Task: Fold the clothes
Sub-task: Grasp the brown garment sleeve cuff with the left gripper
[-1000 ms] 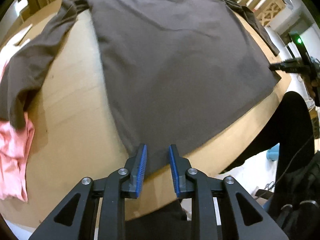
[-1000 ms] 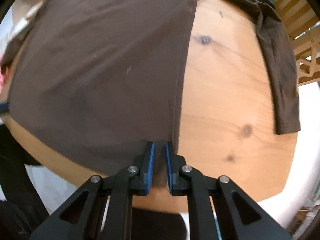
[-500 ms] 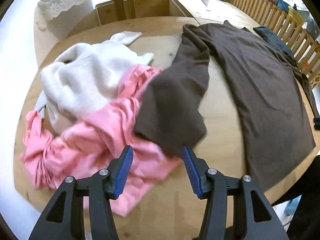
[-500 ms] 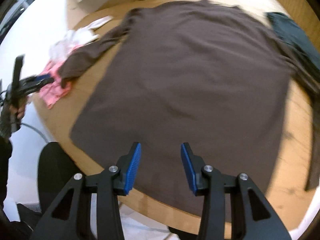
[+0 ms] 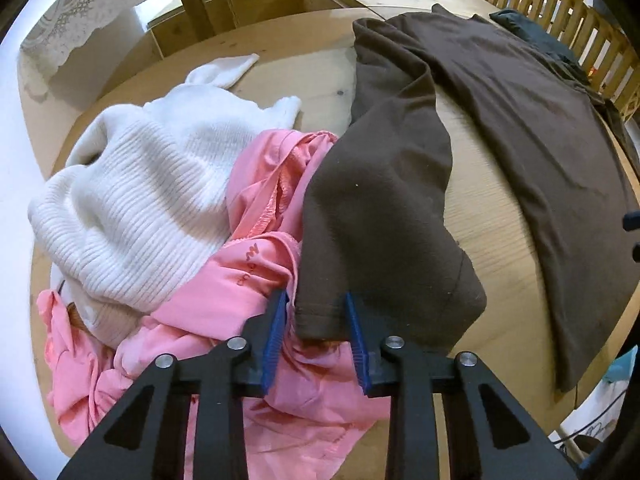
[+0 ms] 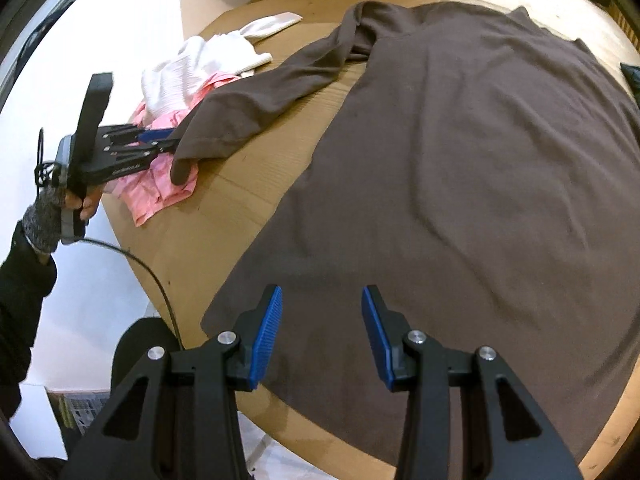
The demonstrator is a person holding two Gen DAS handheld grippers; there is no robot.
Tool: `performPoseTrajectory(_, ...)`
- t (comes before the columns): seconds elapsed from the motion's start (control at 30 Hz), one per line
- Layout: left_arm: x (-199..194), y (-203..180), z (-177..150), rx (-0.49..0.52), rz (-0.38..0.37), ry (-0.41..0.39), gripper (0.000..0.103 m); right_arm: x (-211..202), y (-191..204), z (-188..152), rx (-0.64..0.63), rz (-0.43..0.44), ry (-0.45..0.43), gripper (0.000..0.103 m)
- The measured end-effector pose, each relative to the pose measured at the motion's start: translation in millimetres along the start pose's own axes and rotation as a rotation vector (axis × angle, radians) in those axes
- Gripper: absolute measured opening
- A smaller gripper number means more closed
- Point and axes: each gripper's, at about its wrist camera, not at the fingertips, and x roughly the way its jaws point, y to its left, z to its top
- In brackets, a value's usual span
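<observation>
My left gripper [image 5: 316,334] is closing on the cuff of the brown shirt's sleeve [image 5: 372,216], which lies over the pink garment [image 5: 224,304] bearing small unreadable lettering, while my right gripper [image 6: 322,336] hovers open over the shirt's hem, so next I'd judge folding that sleeve across the body.

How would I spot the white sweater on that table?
Start at the round wooden table, mostly covered by a spread brown shirt. Off the shirt's long sleeve is a heap of clothes. The white sweater lies on the heap's pink garment: it is the only ribbed knit.
</observation>
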Motion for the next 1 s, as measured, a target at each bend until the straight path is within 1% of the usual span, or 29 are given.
performPoseTrajectory(0.07, -3, 0, 0, 0.009, 0.012, -0.009, 0.023, 5, -2, 5, 0.005, 0.000, 0.004, 0.041)
performPoseTrajectory(0.1, -6, 0, 0, 0.010, 0.021, -0.019, 0.025, 7, -2, 8, 0.005, 0.000, 0.005, 0.041)
performPoseTrajectory(0.17, -17, -1, 1, 0.013, 0.011, -0.053, 0.025, 10, -1, 9, 0.006, 0.008, 0.008, 0.041)
performPoseTrajectory(0.2, -22, -2, 2, 0.015, 0.005, -0.071, 0.027, 11, -1, 9, 0.009, 0.014, 0.011, 0.041)
performPoseTrajectory(0.23, -27, -4, 5, 0.035, -0.011, -0.085, 0.032, 12, 0, 9, 0.011, 0.021, 0.015, 0.041)
performPoseTrajectory(0.27, -27, -7, 8, 0.062, -0.023, -0.085, 0.035, 14, 0, 8, 0.016, 0.029, 0.020, 0.041)
performPoseTrajectory(0.3, -27, -10, 12, 0.089, -0.034, -0.083, 0.038, 16, 1, 8, 0.016, 0.033, 0.023, 0.041)
performPoseTrajectory(0.37, -19, -13, 19, 0.120, -0.041, -0.057, 0.038, 18, 2, 9, 0.012, 0.029, 0.022, 0.041)
performPoseTrajectory(0.53, 4, -9, 32, 0.142, -0.029, 0.004, 0.037, 18, 0, 6, 0.013, 0.034, 0.025, 0.041)
performPoseTrajectory(0.57, 8, -9, 31, 0.149, -0.021, 0.021, 0.036, 18, -3, 7, 0.017, 0.031, 0.025, 0.041)
performPoseTrajectory(0.6, 11, -10, 30, 0.156, -0.013, 0.038, 0.027, 18, -5, 7, 0.022, 0.028, 0.024, 0.041)
performPoseTrajectory(0.63, 15, -10, 29, 0.164, -0.004, 0.055, 0.009, 19, -9, 9, 0.033, 0.030, 0.023, 0.041)
performPoseTrajectory(0.67, 14, -12, 27, 0.174, -0.005, 0.057, 0.006, 19, -12, 11, 0.045, 0.031, 0.021, 0.041)
performPoseTrajectory(0.73, 7, -14, 21, 0.193, -0.012, 0.045, 0.005, 20, -19, 19, 0.062, 0.028, 0.010, 0.041)
performPoseTrajectory(0.8, -6, -12, 18, 0.183, -0.022, 0.017, 0.005, 23, -25, 29, 0.077, 0.015, -0.001, 0.041)
performPoseTrajectory(0.87, -22, -5, 18, 0.153, -0.024, -0.010, 0.004, 32, -31, 39, 0.081, 0.000, -0.004, 0.041)
performPoseTrajectory(0.97, -50, 9, 18, 0.105, -0.020, -0.050, 0.004, 49, -37, 45, 0.081, -0.055, 0.036, 0.041)
performPoseTrajectory(1.0, -59, 16, 19, 0.095, 0.003, -0.063, 0.004, 54, -38, 45, 0.080, -0.067, 0.051, 0.041)
